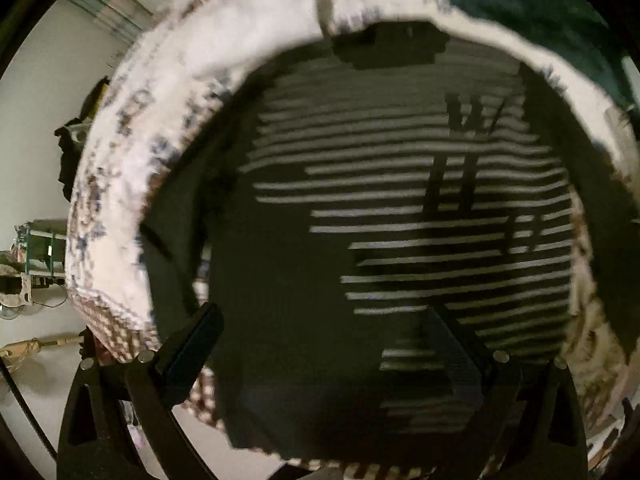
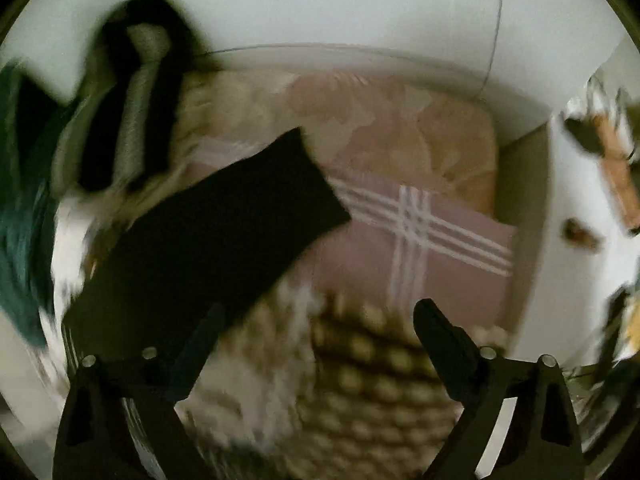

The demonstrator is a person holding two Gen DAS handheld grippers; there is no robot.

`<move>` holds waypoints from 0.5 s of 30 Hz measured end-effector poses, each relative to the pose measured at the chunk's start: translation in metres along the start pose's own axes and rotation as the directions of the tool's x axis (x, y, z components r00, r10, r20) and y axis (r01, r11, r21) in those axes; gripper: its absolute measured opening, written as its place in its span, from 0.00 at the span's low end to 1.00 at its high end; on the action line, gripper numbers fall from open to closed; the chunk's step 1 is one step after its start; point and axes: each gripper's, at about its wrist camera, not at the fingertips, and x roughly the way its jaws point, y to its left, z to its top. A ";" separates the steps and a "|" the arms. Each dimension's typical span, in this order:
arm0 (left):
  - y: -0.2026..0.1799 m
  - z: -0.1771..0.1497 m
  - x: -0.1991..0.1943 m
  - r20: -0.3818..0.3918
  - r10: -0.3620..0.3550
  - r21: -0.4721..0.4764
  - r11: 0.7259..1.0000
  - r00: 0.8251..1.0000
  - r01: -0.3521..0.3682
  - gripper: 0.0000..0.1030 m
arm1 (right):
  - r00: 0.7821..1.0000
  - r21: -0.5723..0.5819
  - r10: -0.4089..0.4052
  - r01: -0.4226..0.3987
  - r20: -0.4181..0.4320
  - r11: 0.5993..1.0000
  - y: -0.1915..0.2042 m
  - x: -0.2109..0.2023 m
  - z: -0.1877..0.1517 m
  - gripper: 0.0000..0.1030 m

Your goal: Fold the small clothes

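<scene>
A dark garment with thin white stripes (image 1: 400, 208) lies spread flat on a patterned bedcover (image 1: 132, 160) and fills the left wrist view. My left gripper (image 1: 324, 344) hovers just over its near part with jaws wide apart and nothing between them. In the right wrist view a dark sleeve or edge of the garment (image 2: 216, 232) lies across the bed at left. My right gripper (image 2: 320, 344) is open and empty above the checked cover (image 2: 372, 376), to the right of that dark cloth. The view is blurred.
A pink pillow with white crossed stripes (image 2: 420, 256) and a beige floral pillow (image 2: 400, 128) lie at the head of the bed by a white wall (image 2: 320, 8). Teal fabric (image 2: 20, 208) and a dark-and-grey garment (image 2: 136, 92) lie at left. Room clutter (image 1: 36, 256) stands beside the bed.
</scene>
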 end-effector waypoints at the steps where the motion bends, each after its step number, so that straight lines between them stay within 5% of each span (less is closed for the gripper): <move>1: -0.005 0.003 0.014 -0.018 0.006 0.000 1.000 1.000 -0.006 1.00 | 1.000 0.037 0.006 -0.006 -0.009 0.999 0.000 0.015 0.005 0.88; 5: -0.016 0.021 0.057 -0.056 0.019 -0.009 1.000 0.998 -0.020 1.00 | 1.000 0.113 0.028 -0.027 0.000 0.993 0.007 0.060 0.022 0.76; 7: -0.016 0.030 0.069 -0.055 0.015 -0.014 1.000 0.998 -0.016 1.00 | 0.996 0.107 0.011 -0.020 0.089 0.994 0.019 0.064 0.026 0.65; 9: -0.015 0.039 0.082 -0.049 0.010 -0.021 1.000 0.999 -0.011 1.00 | 0.984 0.093 -0.037 0.021 0.175 0.995 0.031 0.063 0.027 0.12; 15: 0.002 0.065 0.099 0.003 -0.010 -0.046 0.999 1.000 0.010 1.00 | 0.940 -0.072 -0.091 0.121 0.327 0.990 0.094 0.038 0.019 0.09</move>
